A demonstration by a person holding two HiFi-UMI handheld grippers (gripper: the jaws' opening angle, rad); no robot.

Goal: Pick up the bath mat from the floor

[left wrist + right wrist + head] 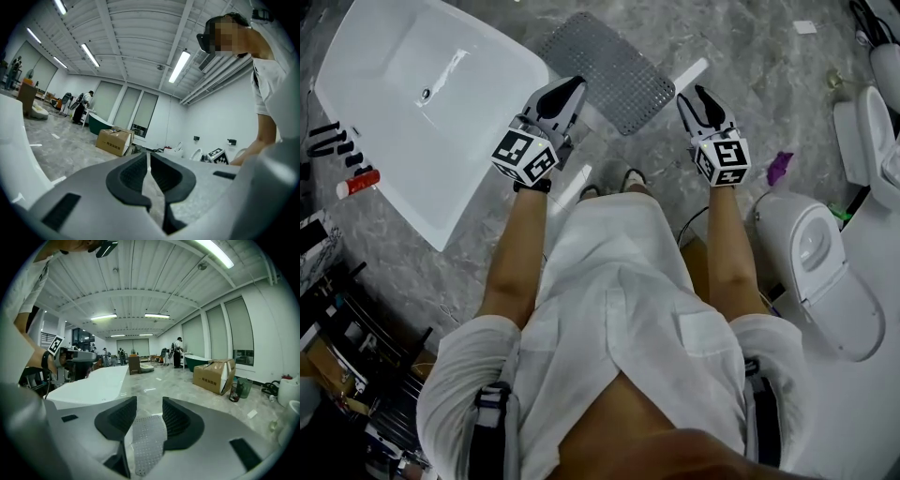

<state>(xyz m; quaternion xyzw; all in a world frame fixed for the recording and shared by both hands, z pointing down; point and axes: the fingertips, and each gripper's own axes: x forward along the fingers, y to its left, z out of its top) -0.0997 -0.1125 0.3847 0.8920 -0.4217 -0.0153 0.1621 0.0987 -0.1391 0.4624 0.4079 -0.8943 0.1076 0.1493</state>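
Observation:
The grey studded bath mat (609, 67) lies flat on the marble floor beside a white bathtub (412, 103). My left gripper (573, 89) hovers by the mat's near left edge, its jaws shut with nothing between them; the left gripper view (149, 157) shows only a hairline between the pads. My right gripper (696, 98) hangs off the mat's near right side, open and empty. Through its gap in the right gripper view (149, 401) the mat (147, 437) shows on the floor below. Neither gripper touches the mat.
A toilet (820, 272) stands close on the right, with a purple item (780, 167) on the floor near it. A red-capped bottle (356, 183) lies left of the tub. Across the room sits a cardboard box (213, 376). The person's feet (633, 176) are just behind the mat.

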